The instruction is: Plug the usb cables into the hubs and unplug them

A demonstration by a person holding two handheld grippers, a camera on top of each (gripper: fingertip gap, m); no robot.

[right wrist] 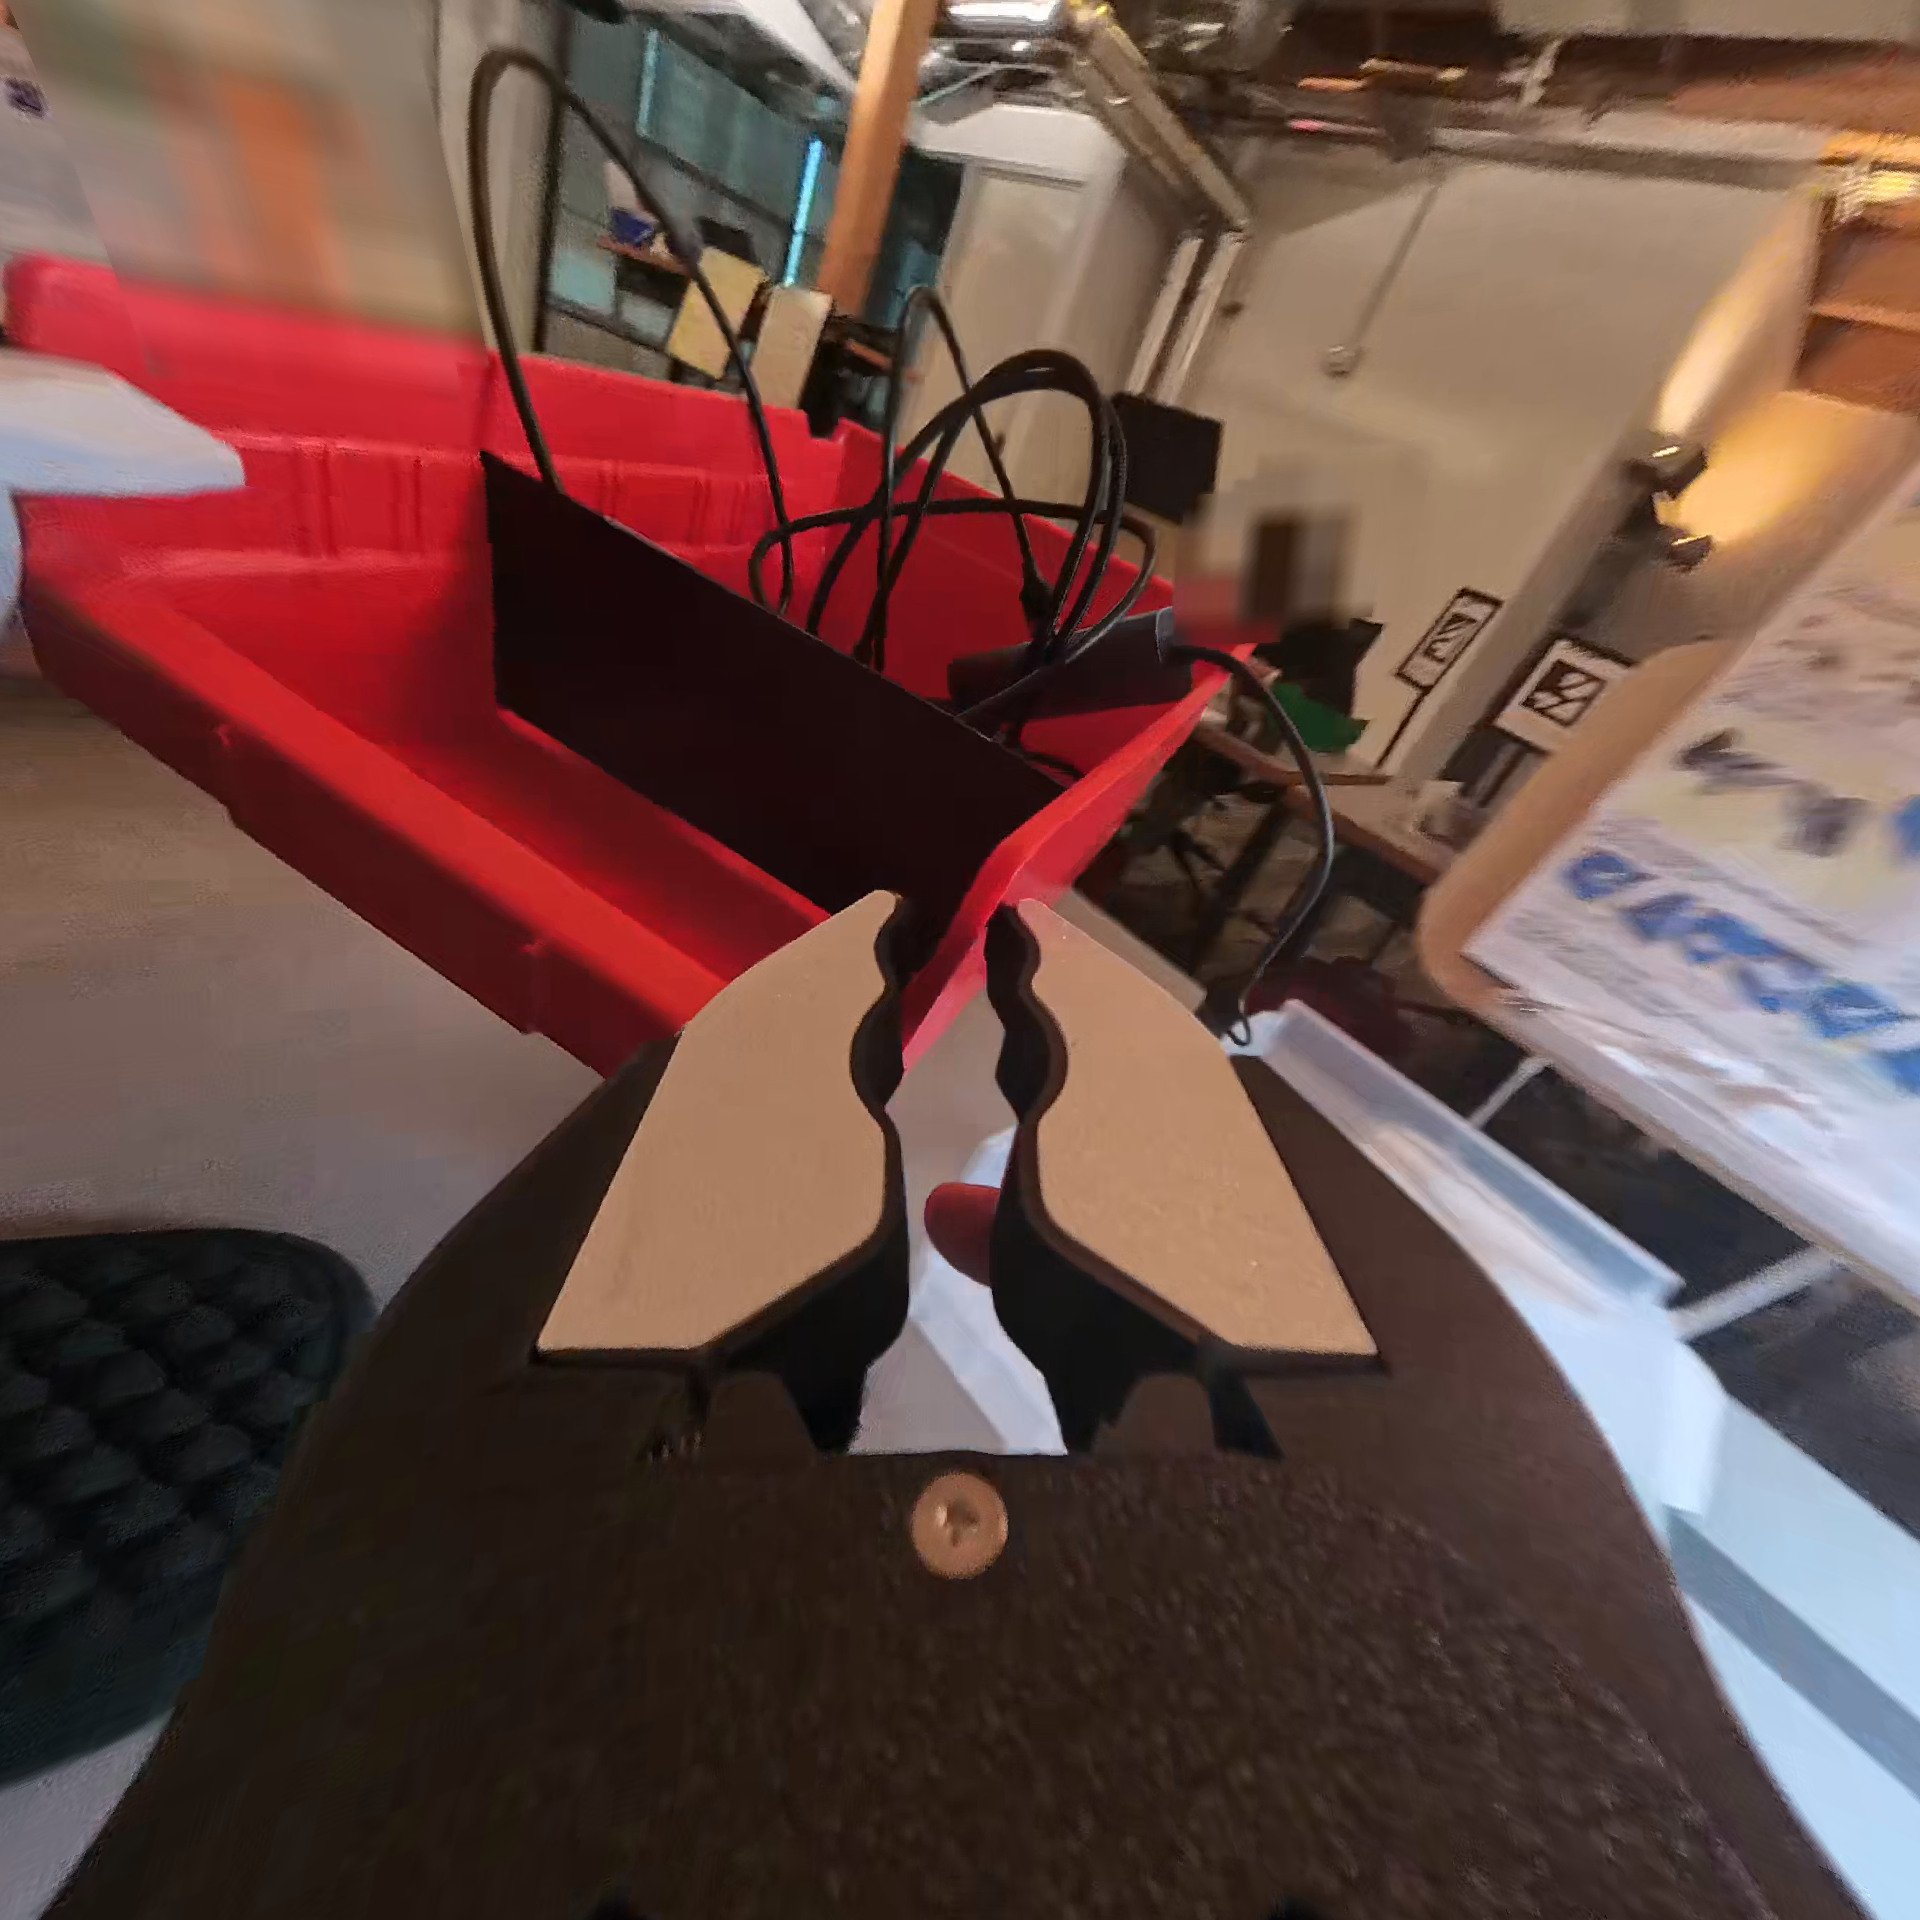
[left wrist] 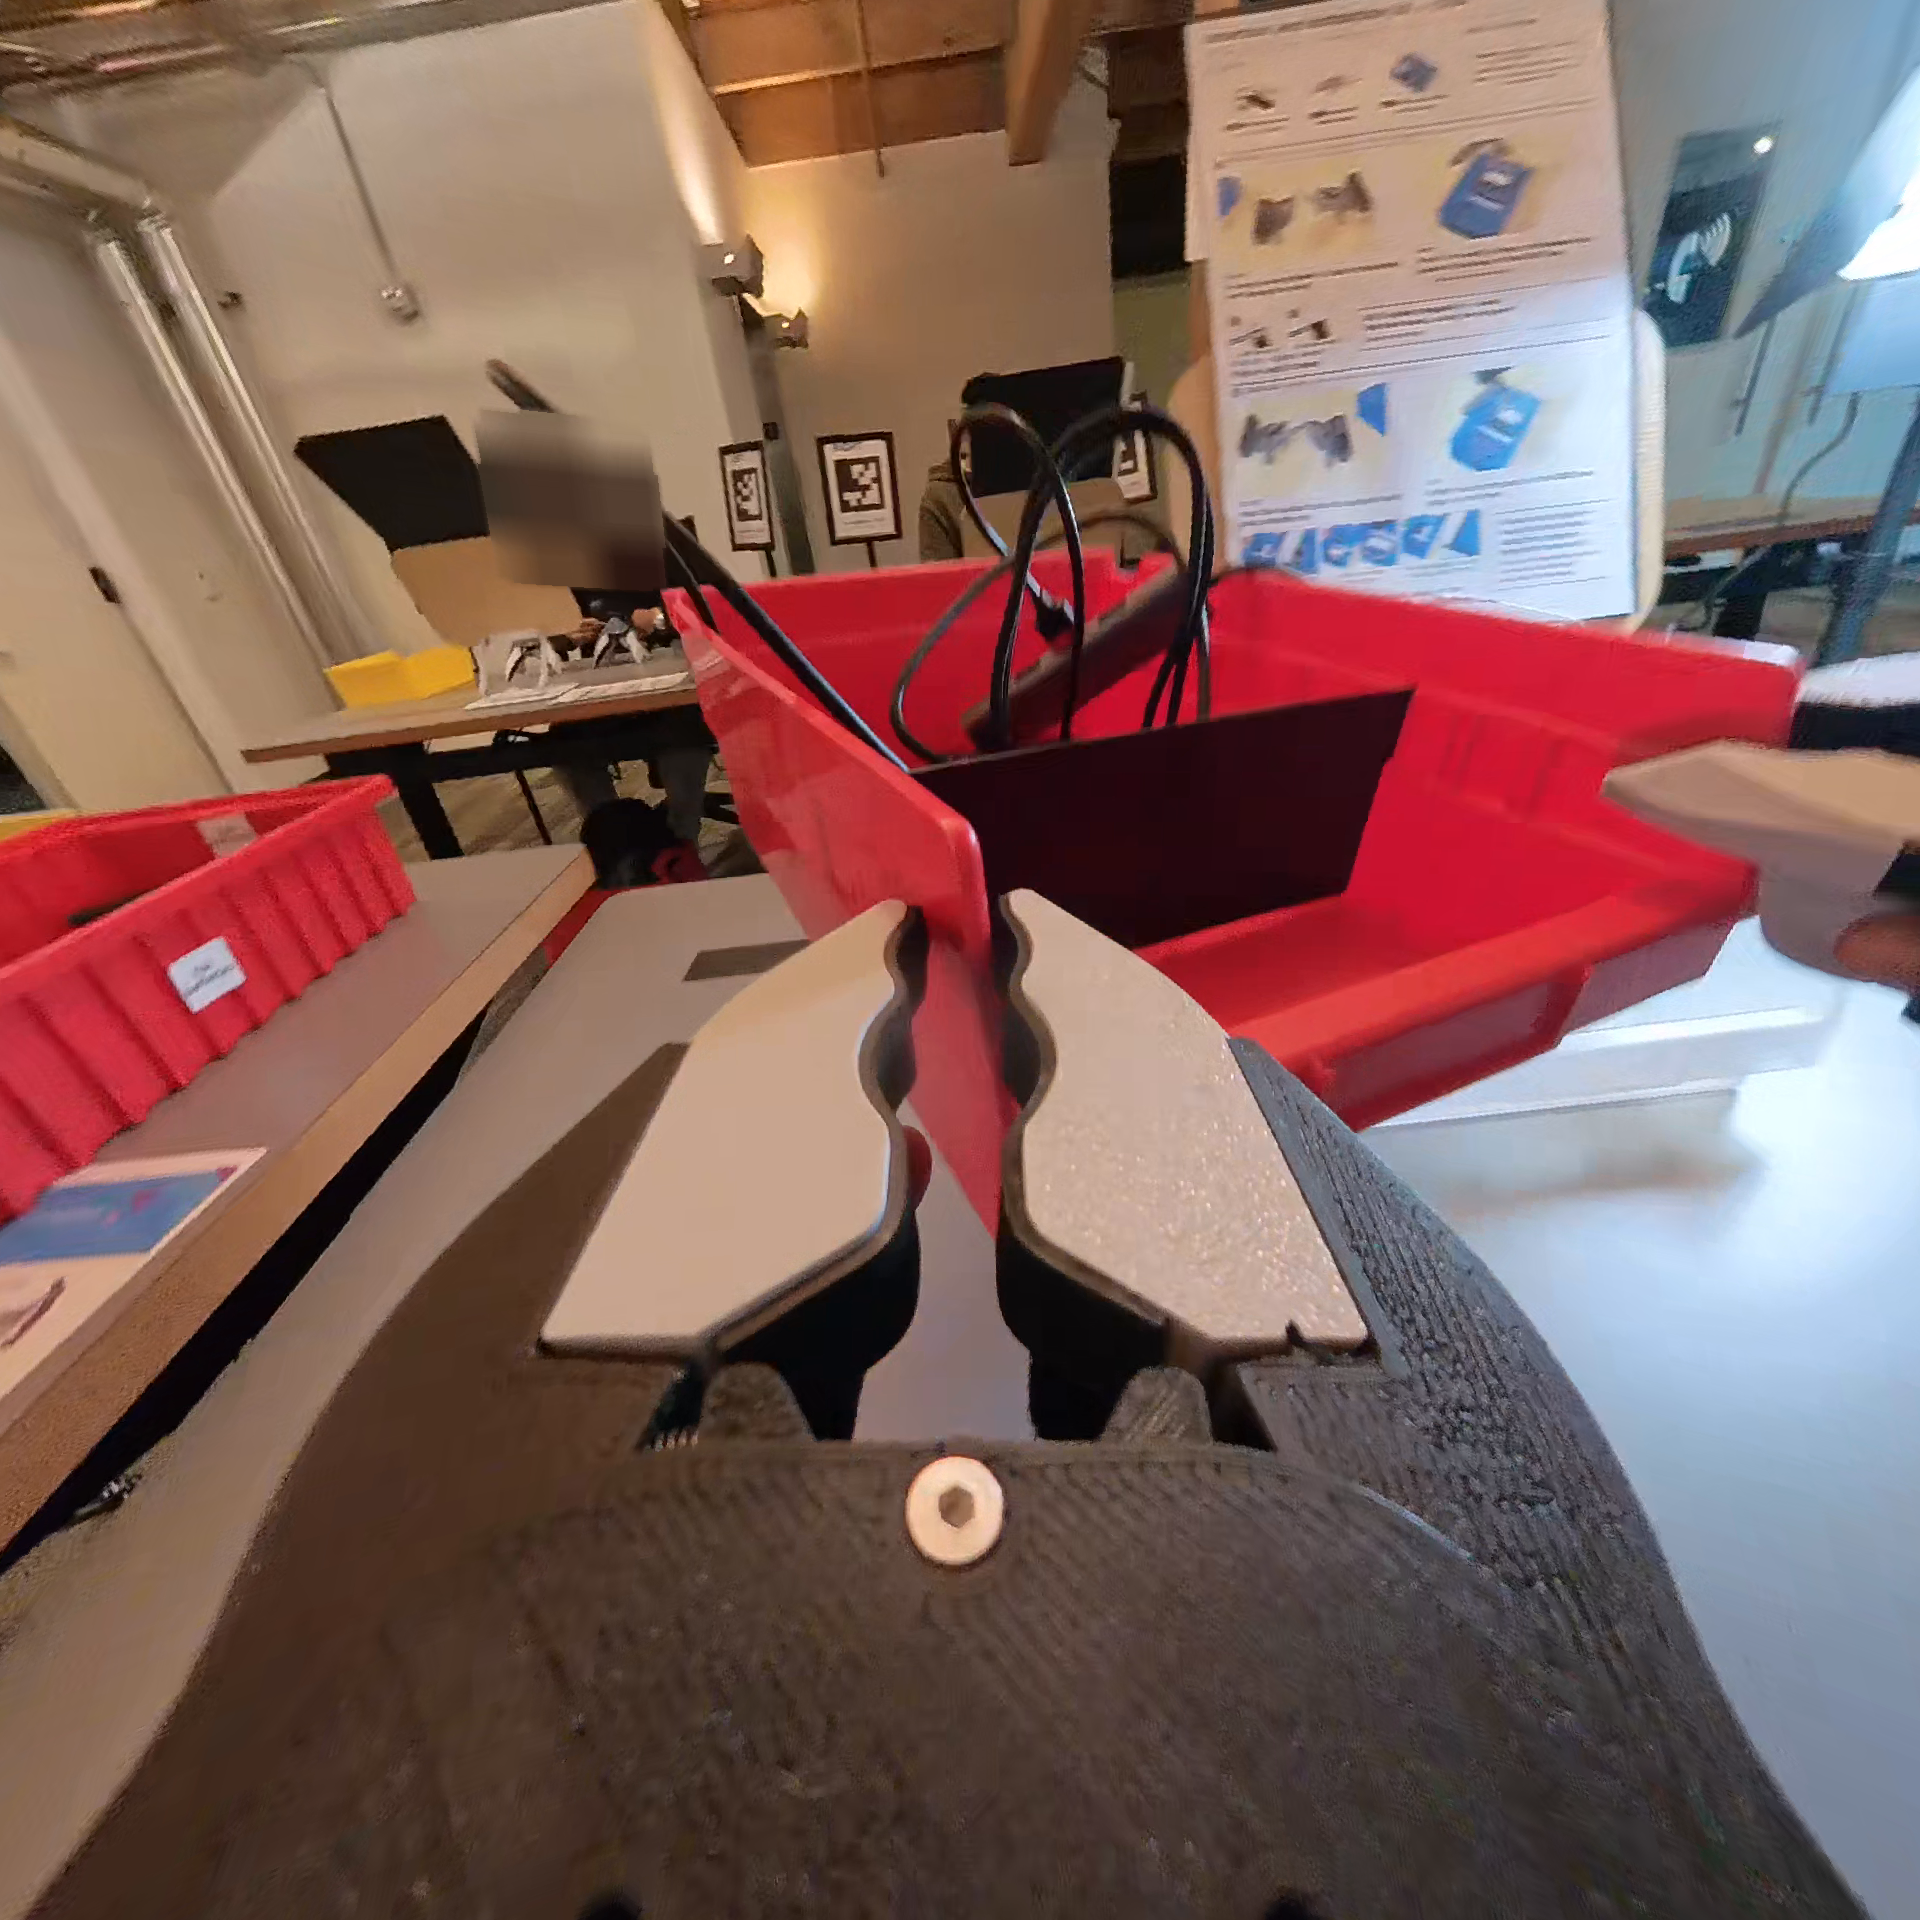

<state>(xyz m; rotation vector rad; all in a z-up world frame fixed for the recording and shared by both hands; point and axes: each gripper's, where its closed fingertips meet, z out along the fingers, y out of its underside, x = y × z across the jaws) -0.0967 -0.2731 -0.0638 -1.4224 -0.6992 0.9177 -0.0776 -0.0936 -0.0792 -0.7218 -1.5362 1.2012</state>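
Observation:
A red bin (left wrist: 1507, 883) stands on a pale table. A black divider (left wrist: 1174, 800) splits it. Behind the divider lie a dark hub (left wrist: 1091, 655) and looped black USB cables (left wrist: 1039, 520). My left gripper (left wrist: 956, 920) is shut on the bin's left end wall. My right gripper (right wrist: 956, 914) is shut on the wall at the bin's other end (right wrist: 1039, 831). The hub (right wrist: 1081, 665) and cables (right wrist: 1039, 468) lie just beyond it, with one cable hanging over the rim. Each gripper shows at the edge of the other's view.
A second red tray (left wrist: 187, 935) sits on a table at the left. A poster board (left wrist: 1413, 312) stands behind the bin. A black mesh pad (right wrist: 125, 1455) lies at my lower left, and a clear plastic container (right wrist: 1455, 1174) at the right. My right fingertips sit around 20 cm from my left ones.

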